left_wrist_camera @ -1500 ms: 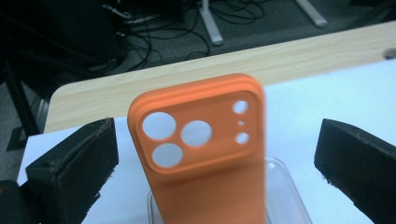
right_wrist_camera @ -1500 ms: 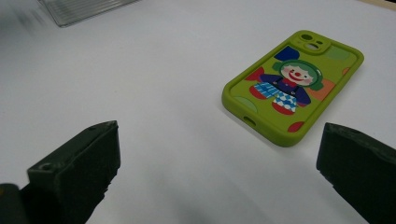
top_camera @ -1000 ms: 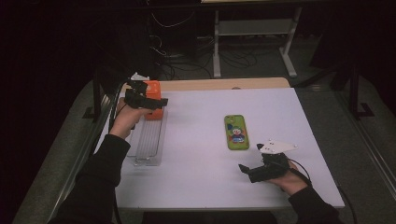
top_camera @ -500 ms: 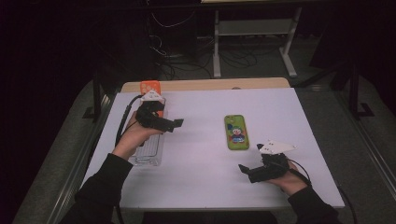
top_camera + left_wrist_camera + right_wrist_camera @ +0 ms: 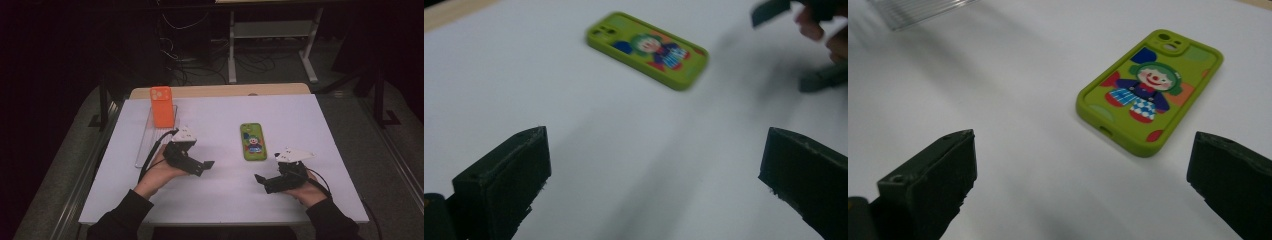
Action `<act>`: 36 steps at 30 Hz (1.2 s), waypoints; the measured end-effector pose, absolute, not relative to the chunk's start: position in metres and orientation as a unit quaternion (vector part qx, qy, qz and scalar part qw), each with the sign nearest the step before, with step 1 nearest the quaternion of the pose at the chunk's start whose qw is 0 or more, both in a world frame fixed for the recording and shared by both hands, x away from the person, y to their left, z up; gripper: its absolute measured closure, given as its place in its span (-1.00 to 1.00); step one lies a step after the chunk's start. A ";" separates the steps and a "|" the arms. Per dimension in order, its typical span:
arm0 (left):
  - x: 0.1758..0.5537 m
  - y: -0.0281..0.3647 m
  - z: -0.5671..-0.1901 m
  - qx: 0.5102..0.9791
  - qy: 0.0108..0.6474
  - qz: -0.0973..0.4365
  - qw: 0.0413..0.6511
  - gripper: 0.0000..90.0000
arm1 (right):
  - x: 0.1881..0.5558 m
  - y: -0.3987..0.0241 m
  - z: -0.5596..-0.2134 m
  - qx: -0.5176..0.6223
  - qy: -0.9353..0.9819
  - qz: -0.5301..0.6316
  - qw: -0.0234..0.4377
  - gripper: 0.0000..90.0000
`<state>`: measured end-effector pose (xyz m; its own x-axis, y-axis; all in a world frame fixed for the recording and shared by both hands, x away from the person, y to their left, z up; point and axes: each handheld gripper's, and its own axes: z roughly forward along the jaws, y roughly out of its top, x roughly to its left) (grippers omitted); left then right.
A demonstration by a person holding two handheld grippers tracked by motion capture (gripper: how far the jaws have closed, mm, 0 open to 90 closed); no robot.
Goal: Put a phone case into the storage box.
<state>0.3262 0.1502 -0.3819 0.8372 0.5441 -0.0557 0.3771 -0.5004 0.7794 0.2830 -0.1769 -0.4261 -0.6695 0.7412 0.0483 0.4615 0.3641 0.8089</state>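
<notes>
Nearest the person, the right gripper point(image 5: 265, 181) is hovering low over the white table point(image 5: 300, 115) at its near right, jaws spread wide and holding nothing. A little farther and to the left, the left gripper point(image 5: 202, 167) is hanging near the table's middle, jaws likewise released and empty. Between and beyond them, the green clown phone case point(image 5: 253, 141) is lying flat on the table, touching neither gripper. At the far left, the orange phone case point(image 5: 161, 106) is resting on the far end of a clear ribbed tray point(image 5: 148, 145).
</notes>
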 end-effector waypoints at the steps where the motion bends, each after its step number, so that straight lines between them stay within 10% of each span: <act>1: 0.323 0.148 -0.385 0.863 0.262 0.100 0.421 -1.00 | 0.284 -0.176 -0.425 0.380 0.806 0.423 0.165 -1.00; 20: 0.314 0.147 -0.407 0.857 0.259 0.081 0.438 -1.00 | 0.320 -0.160 -0.405 0.437 0.782 0.401 0.192 -0.92; 36: 0.316 0.148 -0.410 0.855 0.269 0.066 0.438 -1.00 | 0.348 -0.116 -0.411 0.425 0.811 0.378 0.137 0.58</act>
<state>0.3156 0.1479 -0.4101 0.8470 0.5173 -0.1221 0.4013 -0.4718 0.7851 0.3477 -0.1162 -0.4115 -0.6017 0.7925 0.0993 0.5859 0.3534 0.7293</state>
